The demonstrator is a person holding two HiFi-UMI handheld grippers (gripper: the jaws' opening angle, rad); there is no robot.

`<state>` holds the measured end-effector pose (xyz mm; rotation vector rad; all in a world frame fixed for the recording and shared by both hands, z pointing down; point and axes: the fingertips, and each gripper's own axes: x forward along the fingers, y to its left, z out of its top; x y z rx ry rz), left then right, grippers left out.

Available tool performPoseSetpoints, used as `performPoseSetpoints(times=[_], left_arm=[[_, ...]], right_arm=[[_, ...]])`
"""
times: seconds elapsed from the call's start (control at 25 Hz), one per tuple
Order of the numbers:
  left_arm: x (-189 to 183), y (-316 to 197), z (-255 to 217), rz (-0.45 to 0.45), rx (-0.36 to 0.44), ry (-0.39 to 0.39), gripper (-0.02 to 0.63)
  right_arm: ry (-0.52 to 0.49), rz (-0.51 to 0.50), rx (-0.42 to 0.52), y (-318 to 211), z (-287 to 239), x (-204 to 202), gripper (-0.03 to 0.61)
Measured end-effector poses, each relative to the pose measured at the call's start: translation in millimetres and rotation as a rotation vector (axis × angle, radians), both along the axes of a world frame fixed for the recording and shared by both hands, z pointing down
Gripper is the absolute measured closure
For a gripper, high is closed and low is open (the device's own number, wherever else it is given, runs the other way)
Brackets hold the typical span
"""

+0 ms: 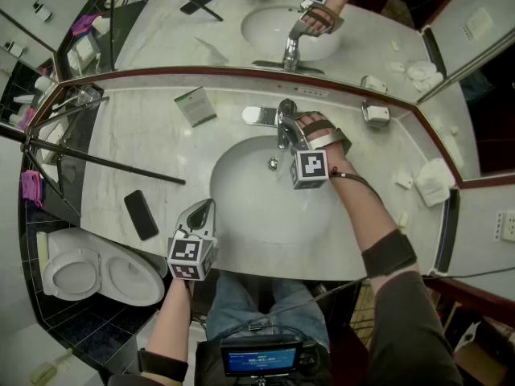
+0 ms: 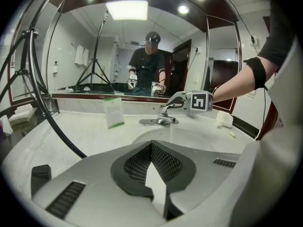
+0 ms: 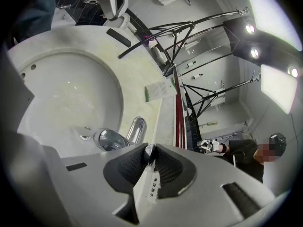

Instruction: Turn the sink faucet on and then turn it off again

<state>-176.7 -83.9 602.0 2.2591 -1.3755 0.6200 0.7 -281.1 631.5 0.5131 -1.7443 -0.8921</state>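
Note:
The chrome faucet (image 1: 283, 117) stands behind the white basin (image 1: 241, 207), under the mirror. My right gripper (image 1: 294, 135) reaches over the basin from the right and is shut on the faucet's lever handle (image 3: 147, 151), which carries a small white label. Just below my right gripper (image 3: 149, 154), in its own view, is the chrome spout (image 3: 110, 140). The left gripper view shows a thin stream of water (image 2: 171, 132) falling from the faucet (image 2: 164, 113). My left gripper (image 1: 203, 209) hovers at the basin's front left rim, shut with nothing between its pads (image 2: 152, 149).
On the marble counter left of the basin lie a black phone (image 1: 141, 214) and a green-and-white card (image 1: 195, 105). A black tripod leg (image 1: 105, 161) crosses that side. A soap dish (image 1: 375, 112) and a folded towel (image 1: 434, 182) sit at the right. A toilet (image 1: 96, 272) stands at the lower left.

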Motion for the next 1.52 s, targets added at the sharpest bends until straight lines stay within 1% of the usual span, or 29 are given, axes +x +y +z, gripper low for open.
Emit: performPoseSetpoints(times=[0.48, 0.6, 0.68, 0.8, 1.0, 1.16, 1.52], left_arm=[[0.5, -0.7, 4.3, 0.0, -0.008, 0.002, 0.612], [1.9, 0.2, 6.4, 0.001, -0.011, 0.004, 0.612], [2.2, 1.1, 7.6, 0.0, -0.012, 0.004, 0.612], [2.7, 2.7, 7.7, 0.0, -0.012, 0.004, 0.612], [1.3, 3.8, 4.0, 0.001, -0.005, 0.001, 0.612], [-0.9, 8.8, 4.2, -0.002, -0.005, 0.001, 0.612], [-2.2, 19.4, -2.8, -0.009, 0.006, 0.012, 0.612]], right_arm=[[-0.034, 0.017, 0.013, 1.0, -3.4, -2.4, 0.514], [-0.015, 0.012, 0.015, 6.8, 3.6, -1.6, 0.509], [-0.003, 0.019, 0.008, 13.2, 13.2, -0.8, 0.494], [-0.02, 0.044, 0.005, 16.9, 14.5, -1.2, 0.49], [0.024, 0.038, -0.028, 18.6, 22.6, 3.7, 0.488], [0.027, 0.053, -0.046, 18.9, 21.2, 2.7, 0.485], [0.073, 0.064, -0.109, 30.7, 19.5, 6.0, 0.483]])
